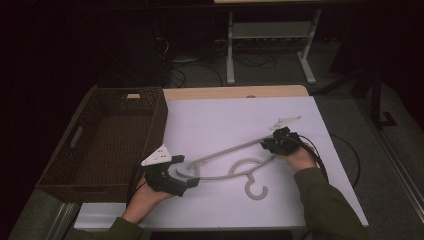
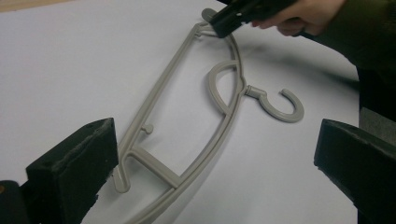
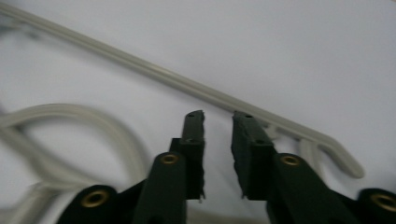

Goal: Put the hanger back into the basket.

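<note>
A grey plastic hanger (image 1: 230, 151) lies flat on the white tabletop (image 1: 225, 115), its hook (image 1: 256, 190) pointing toward the person. My left gripper (image 1: 186, 171) is open at the hanger's left end. In the left gripper view its wide jaws stand either side of that end of the hanger (image 2: 161, 91) without touching it. My right gripper (image 1: 267, 145) is at the hanger's right end. In the right gripper view its jaws (image 3: 218, 116) stand slightly apart, open, with only the tabletop in the gap and the hanger's bar (image 3: 140, 65) just beyond the tips.
A dark woven basket (image 1: 155, 130) with nothing in it stands along the table's left side, close to my left gripper. A cable loops off the table's right edge. Beyond the back edge are a white desk frame and floor cables.
</note>
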`<state>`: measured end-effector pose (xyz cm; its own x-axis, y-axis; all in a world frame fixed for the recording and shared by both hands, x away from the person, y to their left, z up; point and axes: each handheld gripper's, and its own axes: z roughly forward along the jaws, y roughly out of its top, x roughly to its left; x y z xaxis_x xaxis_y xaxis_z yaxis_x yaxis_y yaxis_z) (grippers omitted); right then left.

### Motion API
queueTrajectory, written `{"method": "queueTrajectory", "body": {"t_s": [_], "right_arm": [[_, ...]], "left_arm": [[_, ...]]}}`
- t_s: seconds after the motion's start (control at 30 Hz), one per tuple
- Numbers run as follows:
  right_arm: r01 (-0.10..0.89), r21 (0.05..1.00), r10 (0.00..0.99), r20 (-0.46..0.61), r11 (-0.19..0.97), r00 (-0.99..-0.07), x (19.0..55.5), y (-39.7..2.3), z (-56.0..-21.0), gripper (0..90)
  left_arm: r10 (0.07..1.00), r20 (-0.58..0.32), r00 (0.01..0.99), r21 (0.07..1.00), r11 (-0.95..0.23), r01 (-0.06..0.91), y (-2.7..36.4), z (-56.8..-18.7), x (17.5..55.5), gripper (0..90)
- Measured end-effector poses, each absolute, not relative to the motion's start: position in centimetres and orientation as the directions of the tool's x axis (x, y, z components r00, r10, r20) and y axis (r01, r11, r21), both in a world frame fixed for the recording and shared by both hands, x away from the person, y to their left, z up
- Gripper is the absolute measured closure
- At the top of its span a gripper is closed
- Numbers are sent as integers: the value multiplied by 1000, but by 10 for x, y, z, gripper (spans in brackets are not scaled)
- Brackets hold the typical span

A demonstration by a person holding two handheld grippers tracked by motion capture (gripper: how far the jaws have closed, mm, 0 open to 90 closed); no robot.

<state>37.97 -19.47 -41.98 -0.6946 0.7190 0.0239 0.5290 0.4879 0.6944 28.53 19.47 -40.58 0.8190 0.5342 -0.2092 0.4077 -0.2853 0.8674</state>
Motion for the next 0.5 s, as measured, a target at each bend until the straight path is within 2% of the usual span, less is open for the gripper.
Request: {"method": "queueTrajectory", "body": {"t_s": [0.07, 0.13, 0.3, 0.5], "right_arm": [[502, 709, 683, 38, 496, -729, 360, -194, -414, 643], [500, 711, 673, 51, 494, -737, 355, -194, -413, 640], [472, 693, 600, 72, 545, -797, 322, -186, -415, 540], [444, 699, 526, 115, 560, -843, 292, -179, -423, 584]], "left_arm": [[534, -209, 819, 863, -294, 411, 195, -406, 285, 0], [533, -209, 820, 863, -293, 411, 194, -406, 285, 0], [535, -206, 819, 863, -295, 410, 195, -406, 285, 0], [535, -206, 819, 863, -296, 410, 195, -406, 285, 0]]}}
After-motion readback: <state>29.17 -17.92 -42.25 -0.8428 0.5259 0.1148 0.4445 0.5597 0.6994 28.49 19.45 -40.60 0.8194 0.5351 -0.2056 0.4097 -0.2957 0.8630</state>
